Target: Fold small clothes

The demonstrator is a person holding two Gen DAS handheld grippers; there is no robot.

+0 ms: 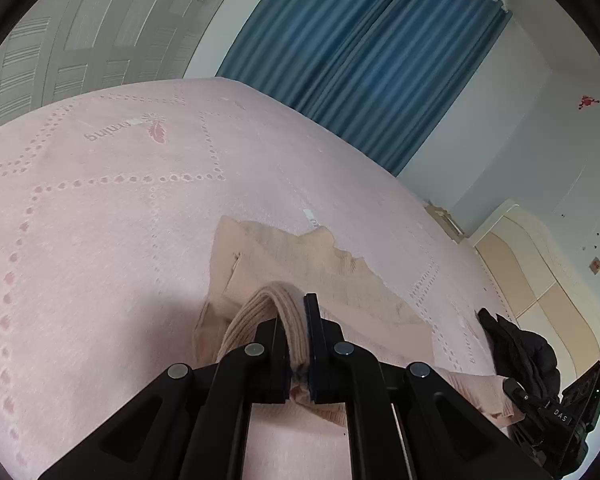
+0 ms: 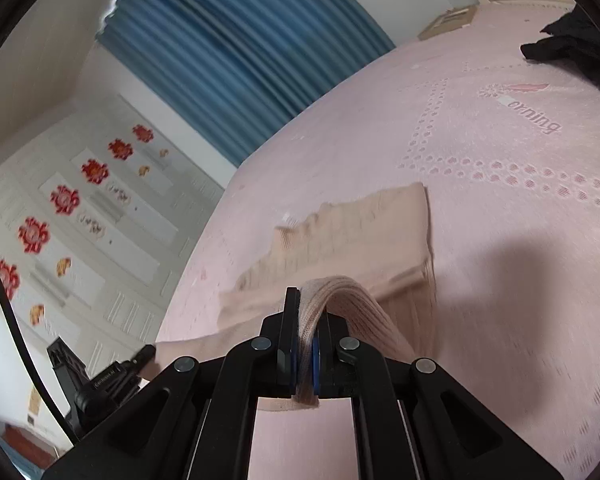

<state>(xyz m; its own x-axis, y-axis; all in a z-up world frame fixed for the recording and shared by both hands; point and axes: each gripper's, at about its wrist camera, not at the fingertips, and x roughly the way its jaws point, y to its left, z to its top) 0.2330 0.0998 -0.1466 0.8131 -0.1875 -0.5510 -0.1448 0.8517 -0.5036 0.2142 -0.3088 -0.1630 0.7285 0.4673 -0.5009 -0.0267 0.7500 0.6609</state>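
My left claw (image 1: 300, 312) grips the beige sweater's (image 1: 300, 256) ribbed edge at frame centre; my right claw (image 2: 308, 312) likewise, above the pink bed (image 1: 100, 220).

The left gripper (image 1: 296, 322) is clamped on a ribbed edge of a beige knitted garment (image 1: 312, 268), which lies spread on the pink bedspread (image 1: 112, 216) just beyond the jaws. To the right of the garment, the right gripper (image 1: 516, 390) pinches another edge of it, with a black piece of clothing (image 1: 520, 340) just behind. Beyond the garment, at the far side of the bedspread, hangs a blue curtain (image 1: 360, 52); a pale wardrobe (image 1: 84, 44) stands left of the curtain
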